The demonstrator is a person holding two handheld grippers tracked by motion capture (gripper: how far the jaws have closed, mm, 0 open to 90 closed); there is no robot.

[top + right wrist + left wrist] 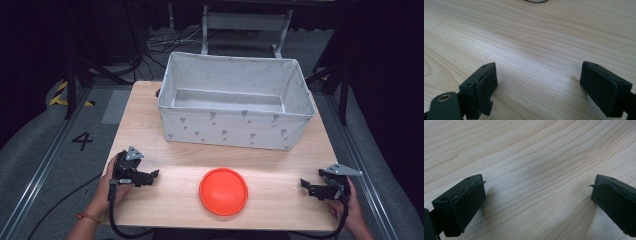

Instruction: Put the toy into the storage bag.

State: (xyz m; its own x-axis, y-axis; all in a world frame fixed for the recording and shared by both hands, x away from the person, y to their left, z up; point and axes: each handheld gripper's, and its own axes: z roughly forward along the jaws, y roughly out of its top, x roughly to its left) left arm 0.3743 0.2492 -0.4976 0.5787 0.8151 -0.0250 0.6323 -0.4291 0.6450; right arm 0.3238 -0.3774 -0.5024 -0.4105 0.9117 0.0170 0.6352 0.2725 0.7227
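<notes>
Orange disc (223, 191) sits mid-front with bare table (280, 165) either side, bin (235, 100) at the back edge, left gripper (150, 176) and right gripper (306, 184) spread wide over bare wood.

Black number "4" (82, 141) on the grey floor (60, 150)

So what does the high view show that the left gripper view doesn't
High view alone: the white fabric bin at the table's far side, the orange disc lying between the two claws, the right claw and both hands. Left gripper view alone: a close look at the worn black pads. Both share: the left claw, open and holding nothing, over the light wooden table.
</notes>
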